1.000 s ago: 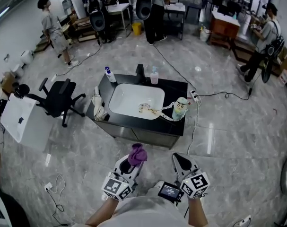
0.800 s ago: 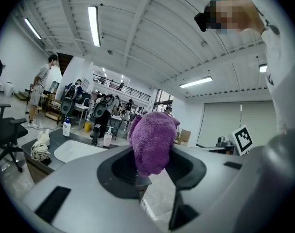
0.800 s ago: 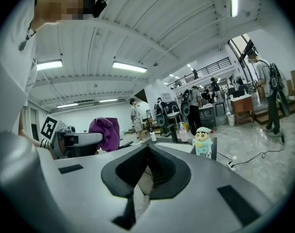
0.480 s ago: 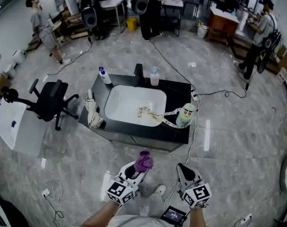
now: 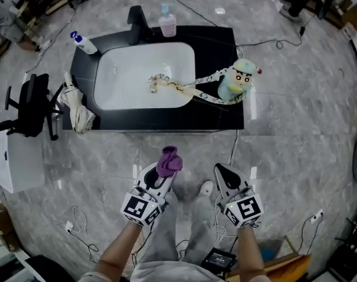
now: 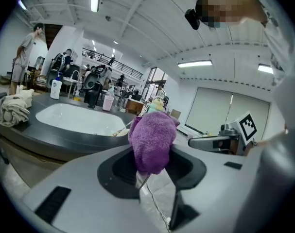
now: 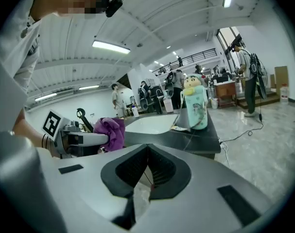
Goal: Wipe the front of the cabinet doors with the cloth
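The left gripper [image 5: 164,170] is clamped on a bunched purple terry cloth [image 5: 169,160], and the left gripper view shows the fabric wedged between the jaws and bulging up over them [image 6: 153,139]. The right gripper [image 5: 221,173] sits at 3 o'clock of the left one, close beside it but not touching. Its jaws are pressed together with nothing between them, as the right gripper view shows [image 7: 146,152]. Both are held low over the grey marble floor [image 5: 296,134], pointing toward 12 o'clock. In that direction, near but clear of the cloth, stands the black vanity cabinet [image 5: 220,54] with a white rectangular basin [image 5: 137,75] sunk into its top. From the head view only the top edge of its front side shows, so the doors cannot be made out. On the counter, a green-and-white cartoon-figure bottle [image 5: 237,80] stands at the 3 o'clock end, and a pale spotted strap [image 5: 187,89] runs from it into the basin. A pink pump bottle [image 5: 167,24] and a black tap [image 5: 137,21] stand along the 12 o'clock edge. A white spray bottle with a blue cap [image 5: 84,43] lies at the 10 o'clock corner, and a crumpled cream cloth bundle [image 5: 77,111] hangs over the 9 o'clock end. A black office chair [image 5: 31,104] stands further out at 9 o'clock.
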Demonstrator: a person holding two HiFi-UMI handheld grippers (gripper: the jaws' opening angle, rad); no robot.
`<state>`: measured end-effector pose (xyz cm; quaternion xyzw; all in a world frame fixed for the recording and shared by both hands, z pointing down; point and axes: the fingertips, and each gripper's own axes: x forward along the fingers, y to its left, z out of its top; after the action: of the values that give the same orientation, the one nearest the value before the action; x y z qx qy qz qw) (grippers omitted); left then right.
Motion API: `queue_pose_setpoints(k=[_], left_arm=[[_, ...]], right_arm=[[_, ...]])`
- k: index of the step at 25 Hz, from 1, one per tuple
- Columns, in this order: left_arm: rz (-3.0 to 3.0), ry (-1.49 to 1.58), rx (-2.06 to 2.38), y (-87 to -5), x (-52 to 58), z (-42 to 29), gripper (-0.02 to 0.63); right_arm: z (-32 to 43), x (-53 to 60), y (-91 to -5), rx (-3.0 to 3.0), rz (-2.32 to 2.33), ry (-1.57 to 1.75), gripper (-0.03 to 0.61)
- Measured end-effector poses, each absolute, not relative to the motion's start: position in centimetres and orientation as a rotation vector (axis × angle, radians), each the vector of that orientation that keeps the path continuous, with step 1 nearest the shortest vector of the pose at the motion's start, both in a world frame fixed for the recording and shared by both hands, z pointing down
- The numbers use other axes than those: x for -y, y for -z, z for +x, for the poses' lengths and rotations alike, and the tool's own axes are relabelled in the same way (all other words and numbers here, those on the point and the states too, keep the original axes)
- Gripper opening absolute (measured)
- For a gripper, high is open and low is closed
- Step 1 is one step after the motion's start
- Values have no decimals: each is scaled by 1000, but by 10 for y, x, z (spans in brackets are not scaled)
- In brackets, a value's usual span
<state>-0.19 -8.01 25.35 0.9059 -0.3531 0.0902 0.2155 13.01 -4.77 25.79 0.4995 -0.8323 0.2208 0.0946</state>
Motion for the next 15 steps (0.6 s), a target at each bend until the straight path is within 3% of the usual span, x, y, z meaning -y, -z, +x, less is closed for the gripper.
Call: queue_pose_setpoints(k=[15], left_arm=[[2486, -400, 755, -420, 80, 117, 144]], right_arm=[[184, 22, -428, 2315, 1567, -867, 26]])
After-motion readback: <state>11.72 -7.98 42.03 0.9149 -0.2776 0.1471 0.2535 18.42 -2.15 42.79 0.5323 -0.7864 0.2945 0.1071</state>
